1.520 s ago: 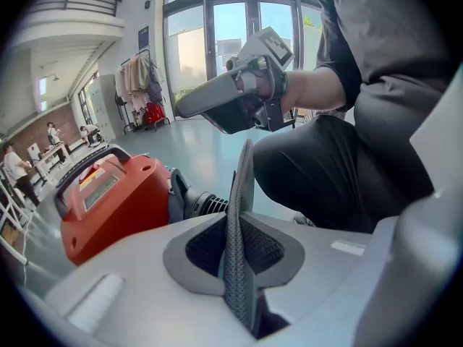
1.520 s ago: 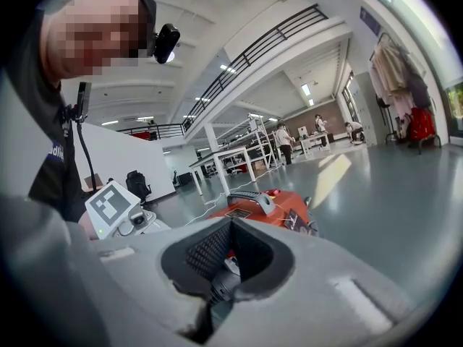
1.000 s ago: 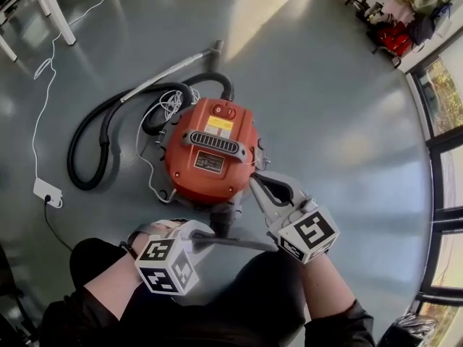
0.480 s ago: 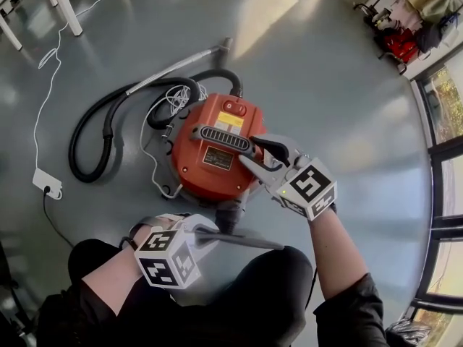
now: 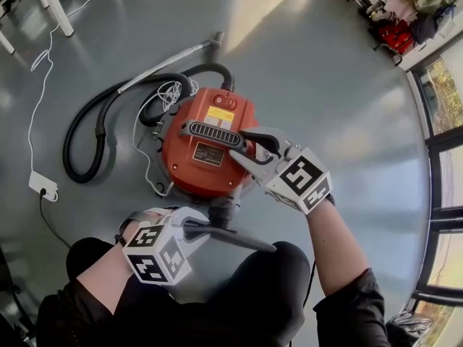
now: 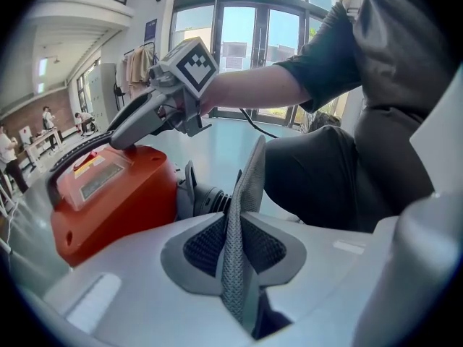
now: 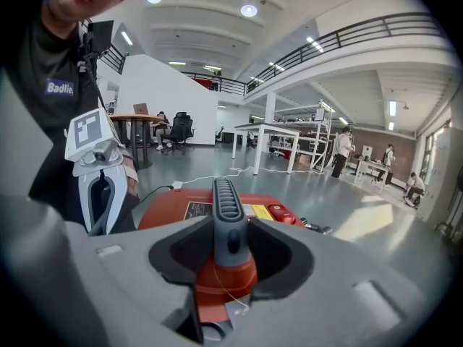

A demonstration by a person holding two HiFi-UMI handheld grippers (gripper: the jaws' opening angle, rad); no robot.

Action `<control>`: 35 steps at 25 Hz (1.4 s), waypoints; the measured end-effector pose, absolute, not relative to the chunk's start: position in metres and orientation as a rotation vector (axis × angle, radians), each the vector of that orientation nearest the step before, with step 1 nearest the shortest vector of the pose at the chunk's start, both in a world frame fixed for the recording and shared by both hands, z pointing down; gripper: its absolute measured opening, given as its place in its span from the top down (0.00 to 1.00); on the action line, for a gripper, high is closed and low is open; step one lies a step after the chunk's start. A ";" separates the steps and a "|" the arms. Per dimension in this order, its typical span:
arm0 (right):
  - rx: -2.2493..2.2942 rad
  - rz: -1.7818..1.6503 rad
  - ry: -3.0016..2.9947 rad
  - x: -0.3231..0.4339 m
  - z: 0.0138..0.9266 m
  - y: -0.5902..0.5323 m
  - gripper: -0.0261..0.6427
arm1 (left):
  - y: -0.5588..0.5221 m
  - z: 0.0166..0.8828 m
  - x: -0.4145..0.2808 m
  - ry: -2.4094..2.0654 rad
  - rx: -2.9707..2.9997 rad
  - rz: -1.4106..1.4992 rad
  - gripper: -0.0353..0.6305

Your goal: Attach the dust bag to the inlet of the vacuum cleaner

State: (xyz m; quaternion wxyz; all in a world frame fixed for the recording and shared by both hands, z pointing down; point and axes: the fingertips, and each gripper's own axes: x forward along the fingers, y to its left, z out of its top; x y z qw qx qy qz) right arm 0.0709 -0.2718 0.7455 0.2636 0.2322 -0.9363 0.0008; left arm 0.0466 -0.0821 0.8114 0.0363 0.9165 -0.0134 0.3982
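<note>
The red vacuum cleaner [image 5: 202,154] stands on the floor, its black inlet stub [image 5: 221,207] facing me. My left gripper [image 5: 189,228] is shut on the edge of the flat grey dust bag [image 5: 239,239], just short of the inlet; its jaws have just been opening a little. In the left gripper view the mesh bag [image 6: 239,215] stands pinched between the pads [image 6: 206,248]. My right gripper [image 5: 242,144] has just been opening and now straddles the near end of the black carry handle [image 5: 213,134]. The handle [image 7: 226,208] sits between the open jaws with gaps on both sides.
A black hose [image 5: 90,139], a metal wand [image 5: 170,67] and a tangle of white cable [image 5: 168,96] lie left of and behind the vacuum. A white plug block [image 5: 41,185] lies at the left. White table legs [image 5: 56,9] stand far left. My black-clad knees fill the bottom.
My right gripper has moved from beside the inlet up to the carry handle and opened its jaws around it. The left gripper has kept its place with the bag.
</note>
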 end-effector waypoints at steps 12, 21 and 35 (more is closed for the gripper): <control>0.626 0.023 -2.488 0.073 0.748 -0.269 0.75 | -0.091 0.814 0.047 -0.119 2.695 1.192 0.82; 0.628 0.039 -2.489 0.072 0.747 -0.270 0.75 | -0.094 0.813 0.060 -0.162 2.752 1.272 0.80; 0.597 0.059 -2.457 0.072 0.746 -0.265 0.75 | -0.094 0.812 0.046 -0.176 2.719 1.264 0.79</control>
